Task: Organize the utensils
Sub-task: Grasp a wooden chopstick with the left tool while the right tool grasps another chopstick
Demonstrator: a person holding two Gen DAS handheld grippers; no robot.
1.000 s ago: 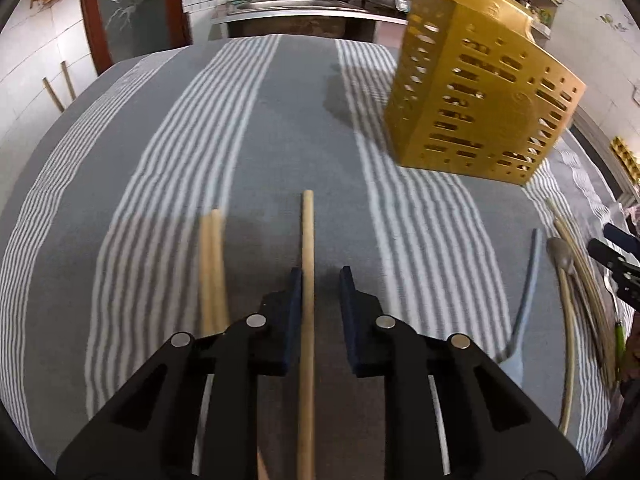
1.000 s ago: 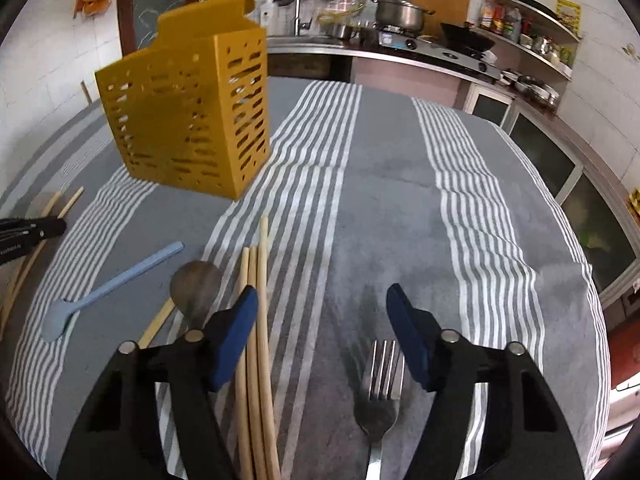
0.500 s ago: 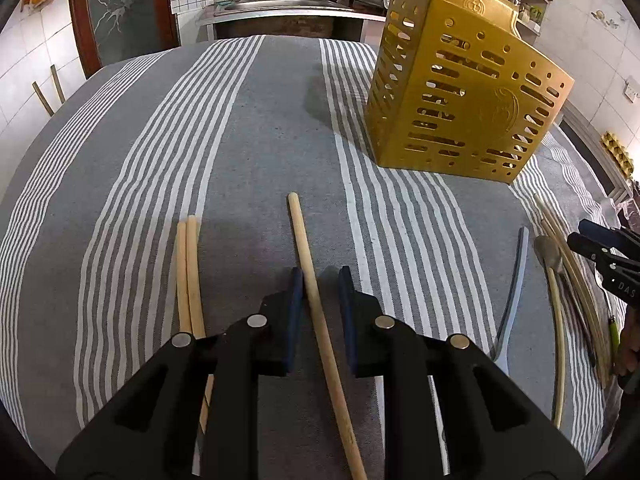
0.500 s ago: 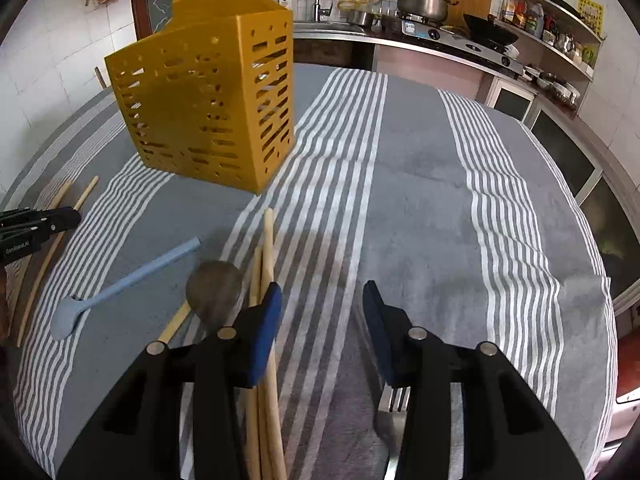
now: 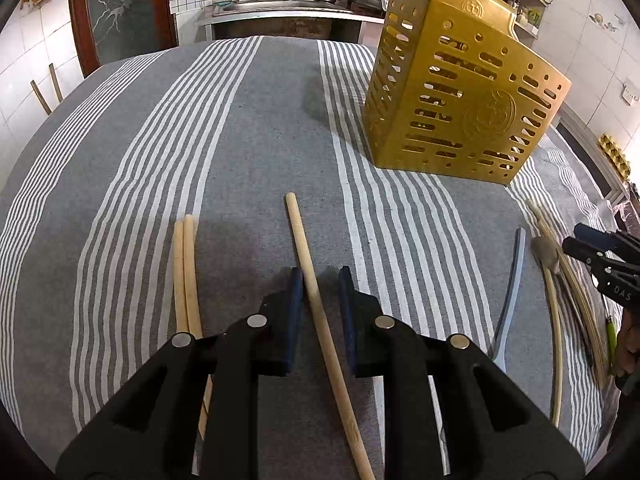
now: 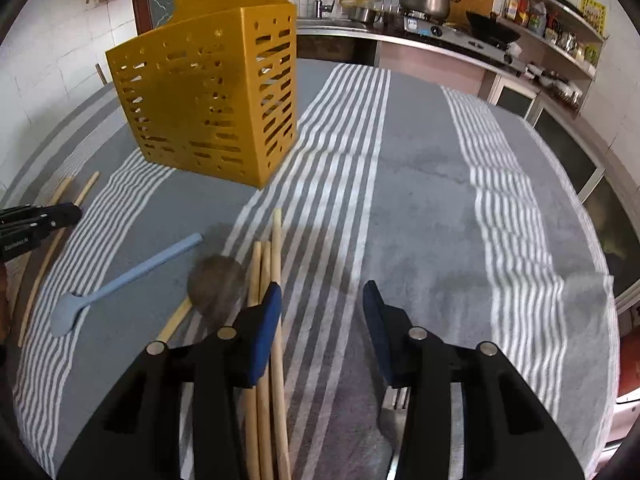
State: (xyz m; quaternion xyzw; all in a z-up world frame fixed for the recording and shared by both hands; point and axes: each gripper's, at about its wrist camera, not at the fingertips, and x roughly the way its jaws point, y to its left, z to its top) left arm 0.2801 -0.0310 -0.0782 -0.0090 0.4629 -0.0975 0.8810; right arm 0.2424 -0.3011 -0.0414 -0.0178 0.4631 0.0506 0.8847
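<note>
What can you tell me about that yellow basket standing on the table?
The yellow basket looks like moulded plastic, boxy and tall, its walls pierced with rows of slots and small round holes. A raised back panel curls over at the top, and one side carries an embossed round emblem. It stands upright on the striped grey cloth, apart from the utensils lying nearby. Neither hand-held gripper touches it. Its inside is hidden.

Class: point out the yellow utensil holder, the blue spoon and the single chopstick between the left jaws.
yellow utensil holder (image 6: 208, 108): right wrist view, slotted front wall.
blue spoon (image 6: 132, 276): right wrist view, handle.
single chopstick (image 5: 298, 224): left wrist view, shaft near tip.
</note>
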